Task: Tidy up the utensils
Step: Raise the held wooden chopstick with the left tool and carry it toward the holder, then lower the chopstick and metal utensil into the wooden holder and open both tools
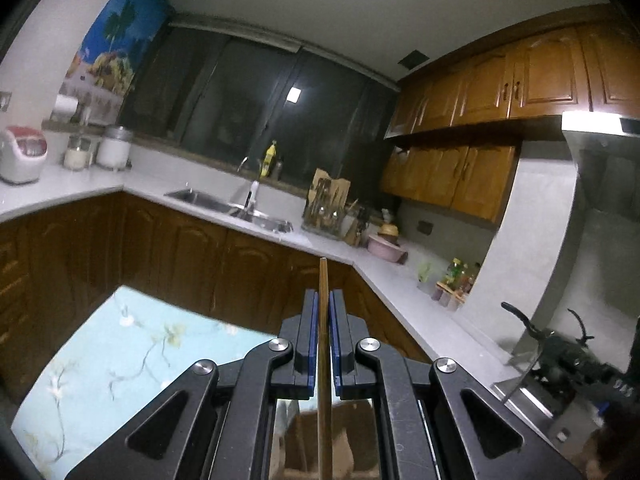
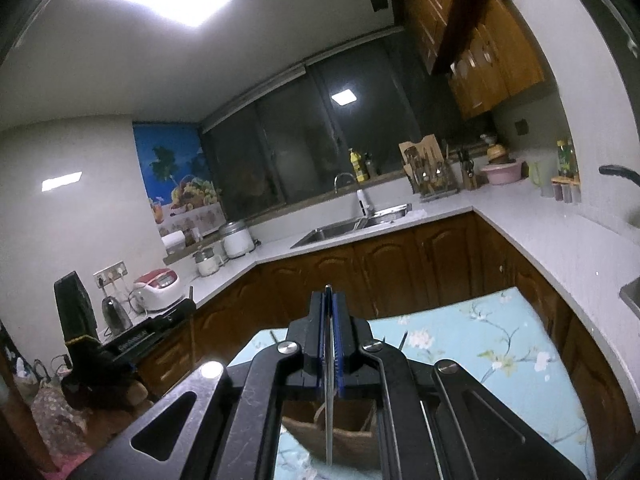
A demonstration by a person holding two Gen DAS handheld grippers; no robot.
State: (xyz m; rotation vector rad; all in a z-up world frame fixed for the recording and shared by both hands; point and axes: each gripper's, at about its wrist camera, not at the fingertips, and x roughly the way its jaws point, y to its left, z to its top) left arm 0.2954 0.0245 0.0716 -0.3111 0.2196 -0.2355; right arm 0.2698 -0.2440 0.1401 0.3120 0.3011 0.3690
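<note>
The kitchen counter (image 1: 256,240) wraps the far and right sides of the room, with the sink (image 1: 224,204) set in it and a utensil rack (image 1: 326,208) just right of that; nearer lies the table (image 2: 500,344) under a pale blue floral cloth, with a brown basket (image 2: 340,436) on it below both claws; the left gripper (image 1: 323,312) pinches a wooden chopstick (image 1: 323,280) upright between its pads; the right gripper (image 2: 329,308) is pressed onto a thin metal utensil (image 2: 329,400), kind unclear; both pieces seem to be in carriage, so the next move likely calls for lowering each into the basket; open air lies ahead, though the table's far edge is close.
</note>
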